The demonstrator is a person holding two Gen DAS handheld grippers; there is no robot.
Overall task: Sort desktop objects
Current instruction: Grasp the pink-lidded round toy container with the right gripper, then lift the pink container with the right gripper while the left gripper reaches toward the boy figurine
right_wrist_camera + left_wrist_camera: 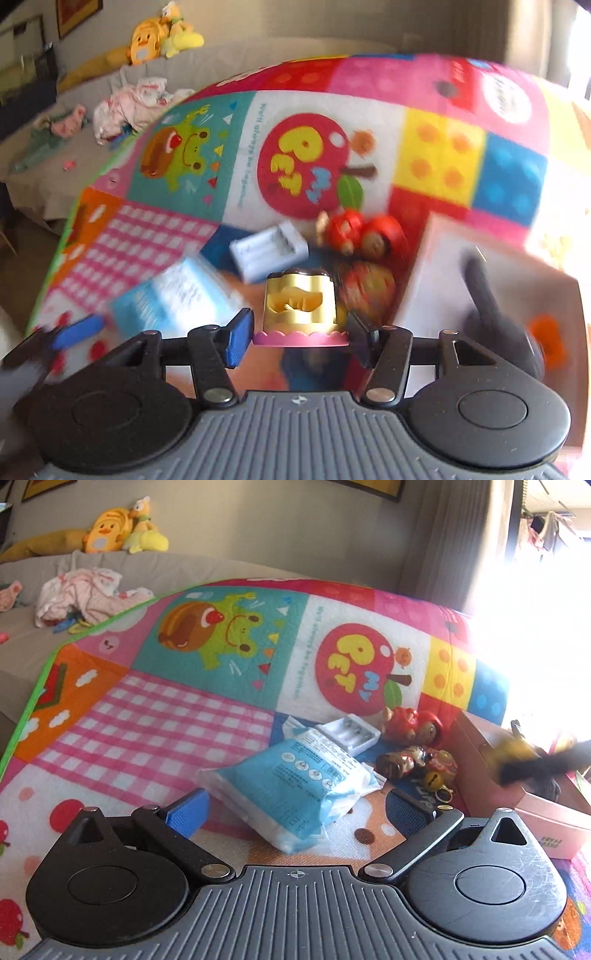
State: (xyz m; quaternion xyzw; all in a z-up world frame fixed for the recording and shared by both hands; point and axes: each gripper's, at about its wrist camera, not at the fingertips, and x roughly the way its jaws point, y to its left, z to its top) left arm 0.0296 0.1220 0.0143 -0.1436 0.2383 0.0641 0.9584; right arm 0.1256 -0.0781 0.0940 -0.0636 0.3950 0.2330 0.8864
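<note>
Pink box [554,823] holds something dark; right gripper [301,330] grips yellow toy [300,302]; left gripper [295,808] wide.

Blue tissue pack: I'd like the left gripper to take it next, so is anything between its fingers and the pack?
Nothing visible. The blue tissue pack lies on the mat right ahead of the open left gripper, its near corner already between the blue pads. The white battery charger and the dolls sit behind it.
</note>
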